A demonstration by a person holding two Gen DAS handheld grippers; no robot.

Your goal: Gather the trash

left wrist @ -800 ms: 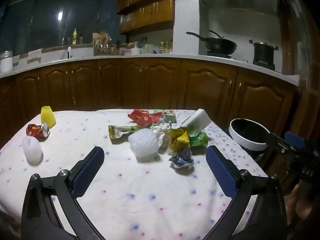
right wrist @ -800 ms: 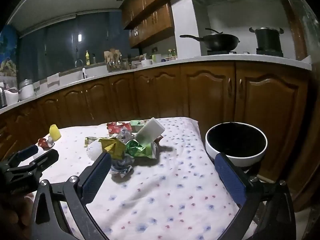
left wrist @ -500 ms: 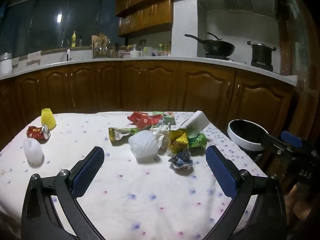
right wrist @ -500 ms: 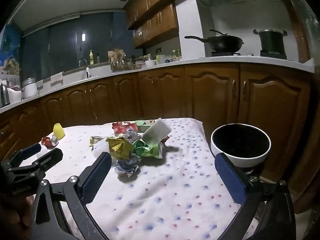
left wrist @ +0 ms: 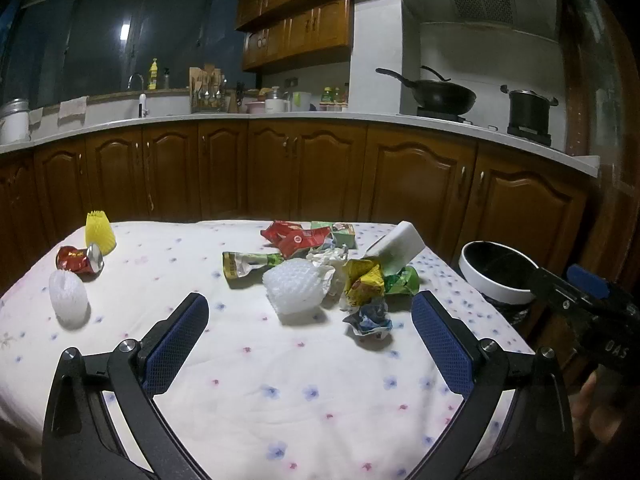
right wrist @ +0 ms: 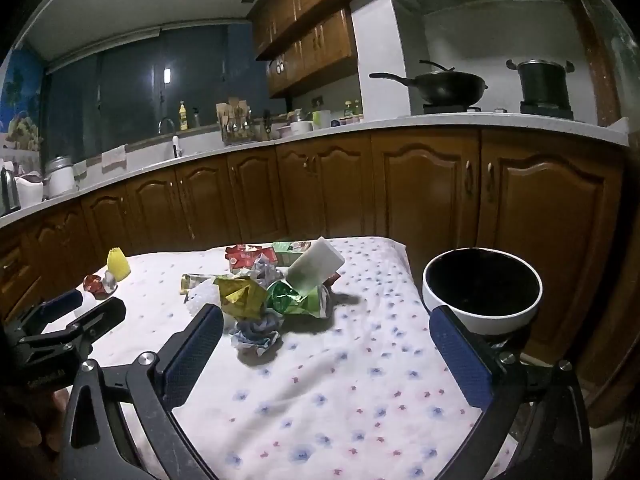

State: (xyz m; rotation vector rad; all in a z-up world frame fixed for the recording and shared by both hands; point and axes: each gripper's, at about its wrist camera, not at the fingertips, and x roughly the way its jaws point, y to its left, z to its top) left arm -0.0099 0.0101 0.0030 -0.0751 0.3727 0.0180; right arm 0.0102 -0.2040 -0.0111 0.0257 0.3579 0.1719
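Note:
A trash pile lies mid-table: a white foam net (left wrist: 294, 286), crumpled blue-white paper (left wrist: 370, 318) (right wrist: 256, 334), a yellow wrapper (left wrist: 362, 282), a green wrapper (left wrist: 400, 280), a tilted white box (left wrist: 400, 244) (right wrist: 316, 266) and red wrappers (left wrist: 296, 236). At the far left are a red can (left wrist: 78, 259), a yellow foam net (left wrist: 99, 232) and another white foam net (left wrist: 69, 298). My left gripper (left wrist: 310, 300) hangs open just short of the pile. My right gripper (right wrist: 326, 314) is open too, nothing between its fingers.
A white-rimmed black bin (right wrist: 482, 292) (left wrist: 496, 272) stands beside the table's right edge. The flowered tablecloth (left wrist: 300, 380) covers the table. Brown cabinets and a counter with a wok and a pot run behind. Each gripper shows at the edge of the other's view.
Both views have shifted only slightly. Nothing on the table has moved, and both grippers stay wide open.

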